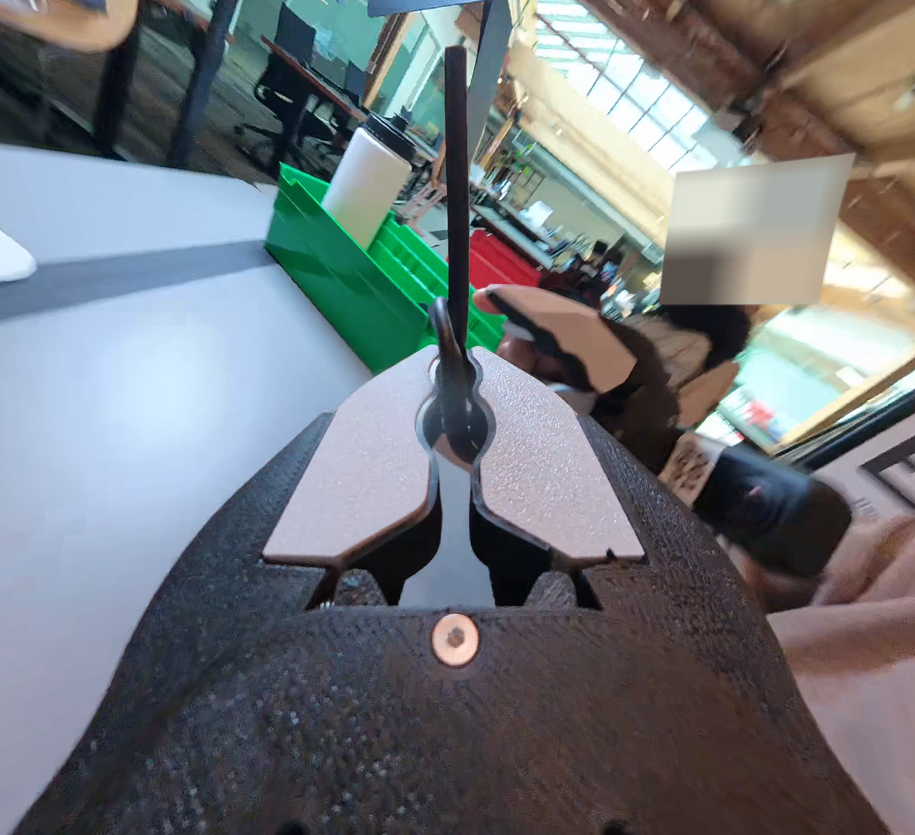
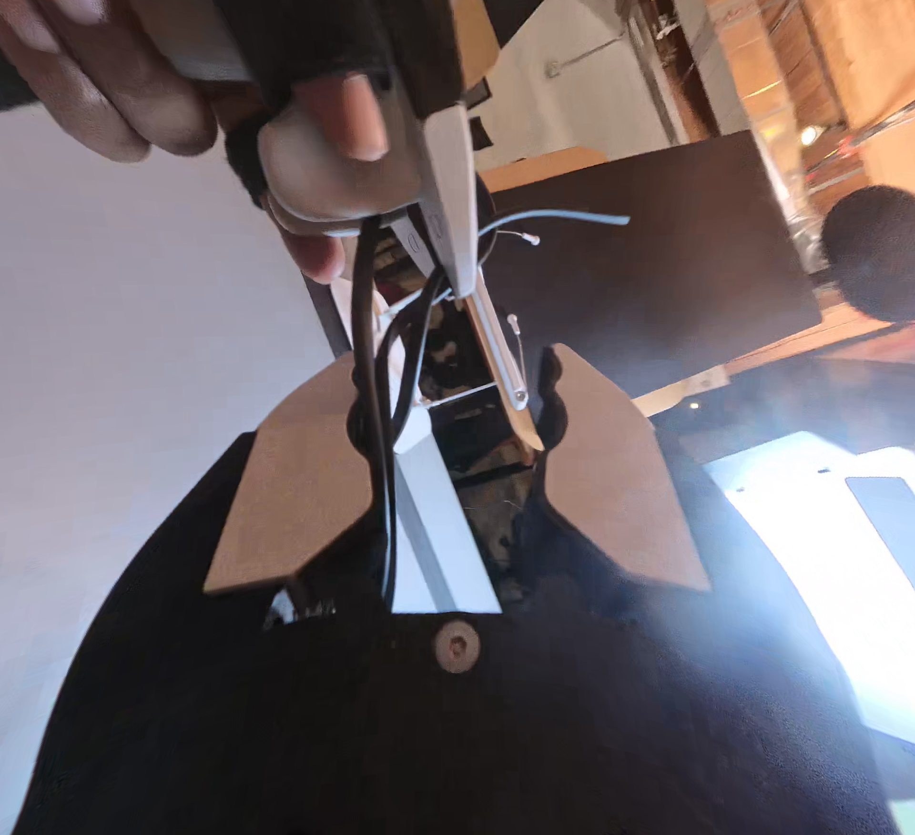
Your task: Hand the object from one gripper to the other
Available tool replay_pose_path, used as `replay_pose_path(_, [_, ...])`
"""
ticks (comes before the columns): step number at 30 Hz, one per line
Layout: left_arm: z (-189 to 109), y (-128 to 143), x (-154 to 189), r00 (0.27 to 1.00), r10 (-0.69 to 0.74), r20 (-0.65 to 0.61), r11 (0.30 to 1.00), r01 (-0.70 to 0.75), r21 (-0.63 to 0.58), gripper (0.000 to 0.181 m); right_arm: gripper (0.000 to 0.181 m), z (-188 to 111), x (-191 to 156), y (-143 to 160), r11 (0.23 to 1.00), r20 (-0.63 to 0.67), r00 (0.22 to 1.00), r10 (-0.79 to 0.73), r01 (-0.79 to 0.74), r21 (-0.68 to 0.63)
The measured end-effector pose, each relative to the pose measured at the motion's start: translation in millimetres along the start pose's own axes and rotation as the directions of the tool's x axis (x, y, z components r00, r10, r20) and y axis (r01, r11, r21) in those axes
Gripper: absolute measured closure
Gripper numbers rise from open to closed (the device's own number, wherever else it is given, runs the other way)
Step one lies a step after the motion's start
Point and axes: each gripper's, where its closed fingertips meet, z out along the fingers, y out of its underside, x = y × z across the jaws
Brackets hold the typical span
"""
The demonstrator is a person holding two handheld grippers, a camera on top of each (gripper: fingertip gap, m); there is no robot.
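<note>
Half done at best, my read: the grab is made, the transfer isn't.

Everything below is placed relative to the left gripper.

- Grey table [image 1: 124, 390]: off to its left and below. Nothing on it matters for the handover.
- Green bin [image 1: 346, 277]: beyond its fingertips, at the table's far edge. A white bottle [image 1: 369, 187] stands in it. Both are background and well apart from the action.
- Left gripper [image 1: 455, 366]: clamped. Its two pads meet on a thin black cord, with a curled end bunched in the notch between them.
- Right gripper [image 2: 450, 356]: just to the right of it and close in. Its fingers are spread wide with nothing pinched.
- Hand [image 2: 99, 69]: wrapped round the left gripper's body, seen from the right wrist view.
- Black cord [image 1: 456, 168]: one length sticks out straight past the left gripper's tips. In the right wrist view it hangs from the left gripper as a loop that drops into the gap between the right gripper's fingers, hugging the left-side one. I can't tell if it touches that finger.

Done: cord secured in the left, right brought up, cord inside its opening.

Left: right closes on the cord, left lets go, then they separate.

Risk, as I see it: the cord sits off-centre in the gap and is slack, so the close may catch one strand or miss.
</note>
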Motion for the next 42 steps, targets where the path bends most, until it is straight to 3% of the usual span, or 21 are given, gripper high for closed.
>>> replay_pose_path(3, [-16.1,-14.1,6.5,0.962,0.270,0.044,0.959,-0.265,-0.095,0.176,0.110,-12.6,10.7,-19.1,0.984,0.128,0.979,0.157,-0.166,0.064])
replay_pose_path(5, [-25.5,-16.9,16.5,0.909,0.416,0.022,0.897,-0.407,-0.172,0.175,0.115,-23.4,11.6,-29.5,0.941,0.291,0.913,0.286,-0.325,0.094])
replay_pose_path(7, [-33.3,-15.4,26.8,0.847,0.531,-0.019,0.821,-0.520,-0.235,0.175,0.117,-34.8,11.4,-35.1,0.860,0.470,0.777,0.419,-0.505,0.069])
replay_pose_path(11, [-44.9,5.0,59.7,0.697,0.683,-0.218,0.634,-0.714,-0.296,0.175,0.107,-67.8,-5.9,-37.3,0.713,0.783,0.379,0.493,-0.691,-0.114])
replay_pose_path(13, [-51.3,19.9,82.1,0.649,0.677,-0.347,0.582,-0.761,-0.288,0.175,0.106,-76.3,-9.0,-37.0,0.694,0.828,0.307,0.469,-0.708,-0.131])
replay_pose_path(15, [-57.1,32.6,105.8,0.623,0.627,-0.468,0.579,-0.775,-0.255,0.175,0.106,-87.3,-13.4,-47.0,0.656,0.880,0.203,0.430,-0.740,-0.150])
replay_pose_path(19, [-61.0,42.0,147.5,0.569,0.527,-0.632,0.660,-0.742,-0.118,0.175,0.098,-105.1,-38.2,-66.9,0.633,0.941,0.011,0.340,-0.742,-0.220])
replay_pose_path(25, [-53.5,55.4,171.3,0.524,0.420,-0.741,0.756,-0.654,-0.035,0.175,0.074,-130.1,-61.7,-115.1,0.563,0.954,-0.226,0.195,-0.771,-0.298])
replay_pose_path(31, [-44.3,68.1,171.3,0.533,0.398,-0.746,0.754,-0.654,-0.065,0.175,0.091,-128.5,-93.0,-130.0,0.575,0.949,-0.255,0.187,-0.755,-0.316])
replay_pose_path(34, [-43.8,67.5,172.7,0.538,0.397,-0.744,0.758,-0.649,-0.065,0.174,0.099,-118.0,-91.7,-127.0,0.554,0.950,-0.215,0.225,-0.774,-0.306])
replay_pose_path(37, [-42.8,63.1,171.7,0.547,0.411,-0.729,0.762,-0.646,-0.055,0.174,0.090,-118.5,-87.2,-118.0,0.588,0.953,-0.189,0.236,-0.753,-0.295])
replay_pose_path(42, [-44.6,55.2,171.3,0.558,0.407,-0.723,0.786,-0.618,-0.034,0.174,0.087,-111.8,-74.4,-106.9,0.617,0.958,-0.083,0.273,-0.749,-0.241])
